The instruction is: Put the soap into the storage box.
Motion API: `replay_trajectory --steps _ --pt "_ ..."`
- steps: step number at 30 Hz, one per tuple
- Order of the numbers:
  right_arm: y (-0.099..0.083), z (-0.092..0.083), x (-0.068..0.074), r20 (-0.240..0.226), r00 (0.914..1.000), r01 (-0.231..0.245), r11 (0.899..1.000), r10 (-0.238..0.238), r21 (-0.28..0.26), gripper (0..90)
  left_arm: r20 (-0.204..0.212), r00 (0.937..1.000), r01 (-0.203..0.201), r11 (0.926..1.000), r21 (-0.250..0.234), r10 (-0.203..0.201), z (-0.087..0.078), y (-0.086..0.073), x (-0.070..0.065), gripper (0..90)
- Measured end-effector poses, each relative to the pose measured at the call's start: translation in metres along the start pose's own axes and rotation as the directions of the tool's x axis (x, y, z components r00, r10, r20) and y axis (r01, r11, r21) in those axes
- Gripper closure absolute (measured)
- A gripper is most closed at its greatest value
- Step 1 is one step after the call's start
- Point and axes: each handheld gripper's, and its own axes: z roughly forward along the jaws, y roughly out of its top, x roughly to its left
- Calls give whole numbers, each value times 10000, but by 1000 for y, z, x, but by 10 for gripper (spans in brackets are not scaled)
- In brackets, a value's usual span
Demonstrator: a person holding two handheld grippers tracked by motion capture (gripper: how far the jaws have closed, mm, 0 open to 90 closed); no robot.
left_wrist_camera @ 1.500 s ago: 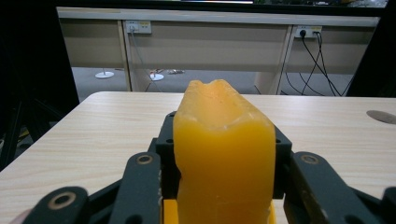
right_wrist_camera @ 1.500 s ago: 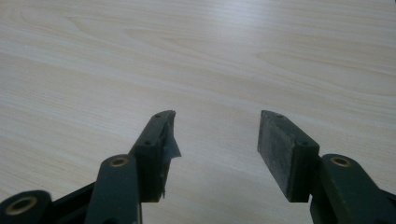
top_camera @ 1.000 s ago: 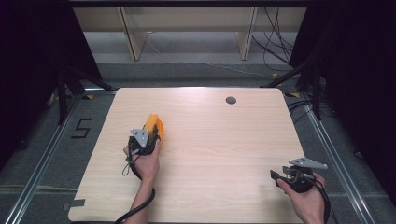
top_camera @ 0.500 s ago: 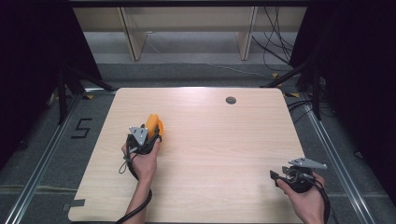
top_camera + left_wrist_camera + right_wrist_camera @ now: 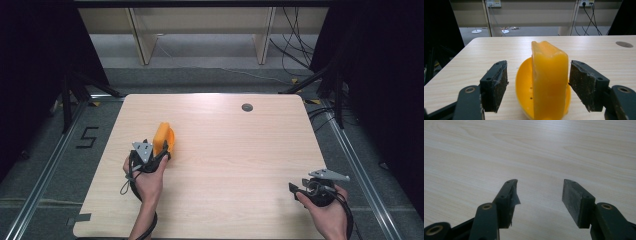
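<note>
1. Surface: light wood-grain table (image 5: 225, 150), w/ a round dark grommet (image 5: 247, 107) near its far edge, well ahead of both claws.
2. Room: grey floor around the table, a "5" marking (image 5: 86, 137) on the floor out to the left of the left gripper, pale shelf uprights (image 5: 140, 37) and loose cables (image 5: 295, 47) beyond the far edge, dark curtains on both sides.
3. Left gripper (image 5: 537, 83): jaws stood wide apart, straddling a yellow-orange plastic object (image 5: 547, 80) that rested on the table. Its right pad (image 5: 581, 85) was just beside the object's flank; contact cannot be told. Left pad (image 5: 495, 85) stood apart from it.
4. High view: same object (image 5: 164, 139) lay directly ahead of the left gripper (image 5: 157, 152), btwn its jaws.
5. Right gripper (image 5: 539, 195): jaws spread wide, nothing btwn them, bare table ahead. High view showed it (image 5: 300, 189) near the table's near-right corner, well apart from the object.
6. Change vs. earlier frames: none noticeable; both grippers and the object kept approx. the same positions.
</note>
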Motion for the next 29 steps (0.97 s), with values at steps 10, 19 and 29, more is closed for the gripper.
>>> replay_trajectory --steps 10,19,29 --pt "1 1 1 -231 9997 -117 9998 121 165 458 780 9970 -20 9989 468 -16 -36 -9 3 284" --pt "0 2 1 -275 9996 60 10000 -61 -25 458 1301 9895 449 9902 1324 -623 -63 -32 10 282" --pt "0 3 2 -144 9998 160 9998 -161 -89 458 1355 9871 626 9844 1647 -855 -71 -48 17 286"
